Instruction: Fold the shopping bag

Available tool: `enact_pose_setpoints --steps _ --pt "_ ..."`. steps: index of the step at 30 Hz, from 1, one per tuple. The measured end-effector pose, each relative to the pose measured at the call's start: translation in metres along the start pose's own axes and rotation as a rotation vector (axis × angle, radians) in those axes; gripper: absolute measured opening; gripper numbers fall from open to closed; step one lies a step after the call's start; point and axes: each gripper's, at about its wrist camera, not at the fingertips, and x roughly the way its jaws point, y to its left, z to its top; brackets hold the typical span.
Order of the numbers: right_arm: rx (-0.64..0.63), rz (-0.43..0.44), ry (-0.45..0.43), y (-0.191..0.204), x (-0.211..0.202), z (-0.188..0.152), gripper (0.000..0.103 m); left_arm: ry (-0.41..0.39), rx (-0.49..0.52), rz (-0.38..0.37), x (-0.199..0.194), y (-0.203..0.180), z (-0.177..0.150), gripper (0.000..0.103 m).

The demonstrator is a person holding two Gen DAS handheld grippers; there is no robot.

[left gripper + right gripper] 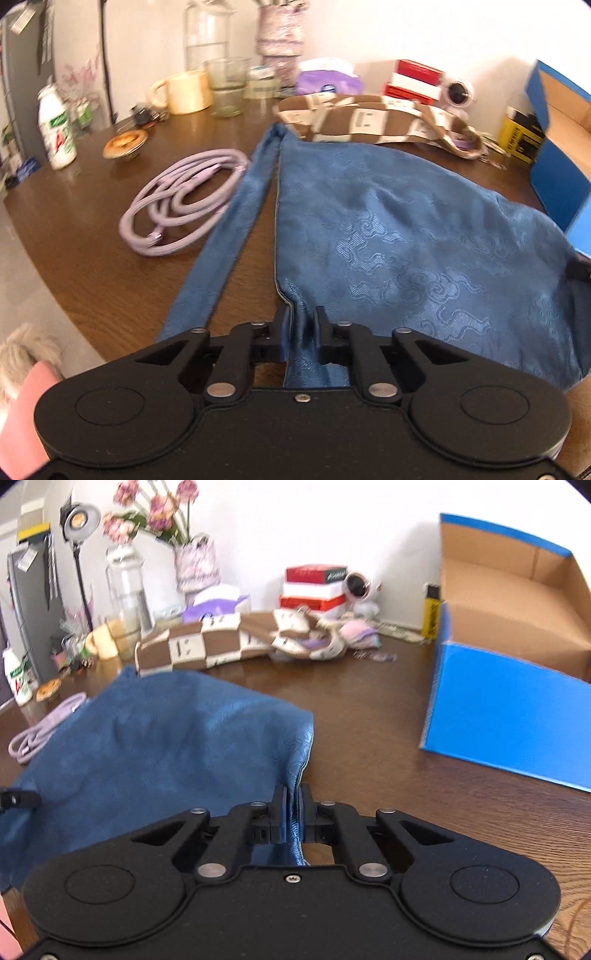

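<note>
- Left hand-held gripper: clamped on near edge of blue shopping bag.
- Right hand-held gripper: clamped on bag's opposite near corner.
- Bag: spread across brown surface, strap beside lilac cable.

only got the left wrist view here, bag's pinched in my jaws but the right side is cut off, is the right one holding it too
Observer: Yes. The right gripper has its jaws shut on the blue shopping bag, pinching its near right edge.
Operator: anything in the way on that side
Observer: An open blue cardboard box stands on the table to the right, apart from the bag, with bare wood between them.
Operator: what's in the box
Observer: The part of the inside that shows is plain brown card, with nothing visible in it.
</note>
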Motion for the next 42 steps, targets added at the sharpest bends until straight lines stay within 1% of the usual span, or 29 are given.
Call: enact_pose_setpoints --steps 4,5,9,10,12,14,18,21,23,24,25,27,28,29,30,31,35,41,42 --pt "0.017 -0.039 -0.038 -0.012 -0.033 -0.014 0.003 -0.005 0.052 -0.059 0.0 -0.025 -0.005 0.007" --pt "0.025 -0.052 -0.049 -0.016 -0.044 -0.018 0.003 -0.002 0.066 -0.09 -0.001 -0.034 -0.006 0.007" --pt "0.058 -0.105 -0.091 -0.034 -0.09 -0.038 0.003 0.006 0.126 -0.174 -0.008 -0.067 -0.014 0.007" --pt "0.059 -0.114 -0.094 -0.036 -0.092 -0.039 0.003 0.011 0.138 -0.201 -0.008 -0.075 -0.017 0.007" --pt "0.079 -0.165 -0.107 -0.048 -0.115 -0.047 0.003 0.023 0.157 -0.255 -0.011 -0.091 -0.022 0.006" --pt "0.114 -0.219 -0.109 -0.063 -0.137 -0.06 0.003 0.031 0.181 -0.307 -0.014 -0.108 -0.028 0.006" --pt "0.181 -0.287 -0.074 -0.085 -0.164 -0.083 0.003 0.037 0.234 -0.377 -0.018 -0.141 -0.036 0.006" --pt "0.232 -0.339 -0.047 -0.103 -0.184 -0.101 0.003 0.043 0.257 -0.402 -0.019 -0.152 -0.041 0.006" --pt "0.265 -0.372 -0.029 -0.114 -0.197 -0.113 0.004 0.038 0.269 -0.397 -0.019 -0.154 -0.042 0.006" --pt "0.27 -0.368 -0.03 -0.115 -0.197 -0.114 0.004 0.039 0.269 -0.392 -0.018 -0.152 -0.042 0.006" --pt "0.286 -0.345 -0.038 -0.117 -0.194 -0.118 0.004 0.039 0.269 -0.386 -0.017 -0.15 -0.043 0.006" --pt "0.303 -0.295 -0.038 -0.123 -0.188 -0.115 0.008 0.04 0.262 -0.379 -0.017 -0.147 -0.044 0.007" --pt "0.321 -0.267 -0.042 -0.129 -0.185 -0.113 0.02 0.039 0.259 -0.373 -0.018 -0.144 -0.044 0.007" --pt "0.339 -0.24 -0.045 -0.134 -0.183 -0.112 0.028 0.038 0.256 -0.367 -0.019 -0.142 -0.045 0.007" --pt "0.348 -0.232 -0.046 -0.135 -0.186 -0.118 0.038 0.036 0.256 -0.358 -0.02 -0.141 -0.045 0.007" --pt "0.415 -0.182 -0.048 -0.151 -0.182 -0.117 0.039 0.034 0.256 -0.35 -0.021 -0.139 -0.044 0.007" --pt "0.56 -0.059 -0.026 -0.191 -0.165 -0.11 0.042 0.027 0.304 -0.335 -0.024 -0.14 -0.043 0.007" --pt "0.776 0.148 0.073 -0.241 -0.13 -0.111 0.042 0.027 0.346 -0.326 -0.024 -0.141 -0.042 0.007" --pt "0.81 0.204 0.091 -0.25 -0.122 -0.117 0.042 0.029 0.349 -0.328 -0.024 -0.141 -0.041 0.007"
